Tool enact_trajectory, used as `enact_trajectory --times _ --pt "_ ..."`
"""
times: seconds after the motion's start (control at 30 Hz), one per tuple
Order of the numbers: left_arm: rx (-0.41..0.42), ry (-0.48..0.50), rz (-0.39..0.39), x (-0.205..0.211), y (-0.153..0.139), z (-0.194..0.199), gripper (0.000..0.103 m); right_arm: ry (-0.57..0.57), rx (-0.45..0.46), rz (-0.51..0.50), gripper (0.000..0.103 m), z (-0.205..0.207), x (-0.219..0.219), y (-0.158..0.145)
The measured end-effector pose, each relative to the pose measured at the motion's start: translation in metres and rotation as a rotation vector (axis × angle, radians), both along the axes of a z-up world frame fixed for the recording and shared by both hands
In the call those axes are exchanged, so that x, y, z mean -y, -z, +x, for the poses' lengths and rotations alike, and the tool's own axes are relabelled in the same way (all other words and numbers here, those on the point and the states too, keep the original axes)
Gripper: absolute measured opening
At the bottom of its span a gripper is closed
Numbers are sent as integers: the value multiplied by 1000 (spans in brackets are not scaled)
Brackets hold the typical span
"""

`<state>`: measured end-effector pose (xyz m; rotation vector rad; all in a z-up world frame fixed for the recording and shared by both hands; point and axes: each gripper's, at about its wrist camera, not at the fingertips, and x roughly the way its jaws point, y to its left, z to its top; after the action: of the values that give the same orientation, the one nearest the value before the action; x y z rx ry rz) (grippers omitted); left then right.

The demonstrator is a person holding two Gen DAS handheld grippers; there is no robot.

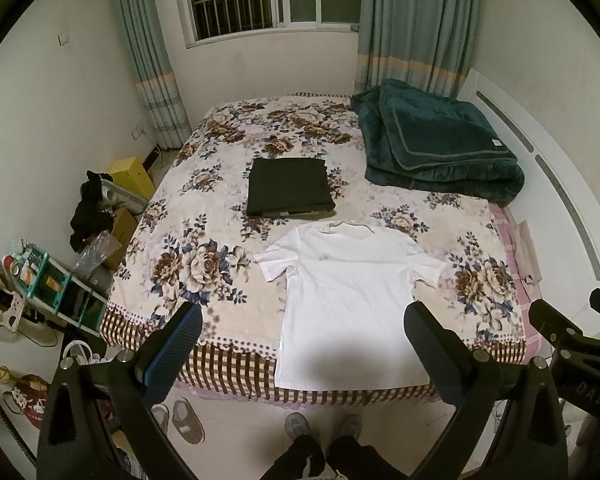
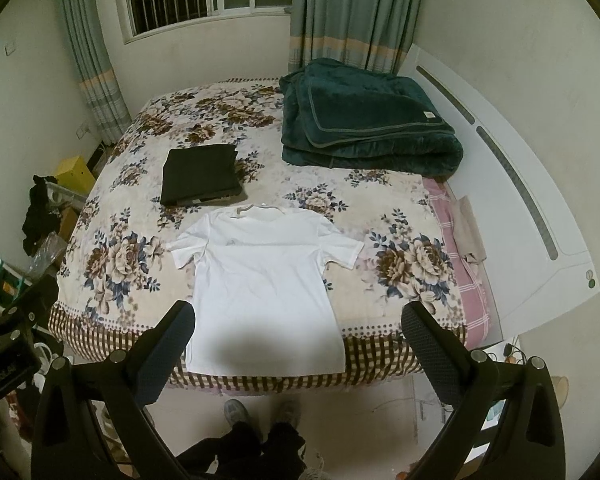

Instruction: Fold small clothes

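White shirt (image 1: 352, 300) flat at bed (image 1: 172, 240) near edge, unfolded. Both hand-held grippers, left (image 1: 302, 340) and right (image 2: 298, 336), open, empty, above it. Step: approach. Next: probably pinch sleeve, fold inward.

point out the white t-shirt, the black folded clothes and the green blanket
white t-shirt (image 1: 348, 304), left wrist view, mid-body
black folded clothes (image 1: 288, 186), left wrist view, top face
green blanket (image 2: 364, 128), right wrist view, top fold

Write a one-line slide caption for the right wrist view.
Open right tongs held above a white T-shirt spread flat on a floral bedspread, near a folded dark garment.
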<state>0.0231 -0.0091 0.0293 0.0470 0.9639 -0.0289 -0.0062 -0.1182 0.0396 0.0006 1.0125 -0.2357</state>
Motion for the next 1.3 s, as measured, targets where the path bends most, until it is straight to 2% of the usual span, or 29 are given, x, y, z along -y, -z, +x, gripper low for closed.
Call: enact_trajectory --times 0.27,0.47,0.5,0.6,0.73,0.87,0.93,1.03,1.1,1.2,1.3 --pt "3 1 -3 -3 1 0 103 1 0 2 103 2 -2 2" --pt "0 4 1 -6 12 22 103 24 -19 13 103 10 -10 -5" --pt "5 0 11 -7 17 28 103 37 -24 23 103 30 -5 -7" --pt "21 -10 30 -11 40 48 103 81 -41 45 103 52 3 13" --pt "51 -32 90 -12 83 81 103 164 -69 97 103 88 39 77" --pt "23 -63 128 -1 146 134 103 262 -117 147 103 128 94 154" --pt "-1 -85 147 7 183 161 103 314 -155 173 103 156 128 203" --pt "-61 -122 173 21 244 201 103 387 -205 264 103 195 179 272" --pt "-120 -159 197 29 289 229 103 446 -240 354 103 222 223 333" --pt "-202 -219 192 34 349 263 103 531 -290 485 103 251 276 415" --pt "-266 -246 192 39 398 285 103 629 -299 580 103 276 330 489"
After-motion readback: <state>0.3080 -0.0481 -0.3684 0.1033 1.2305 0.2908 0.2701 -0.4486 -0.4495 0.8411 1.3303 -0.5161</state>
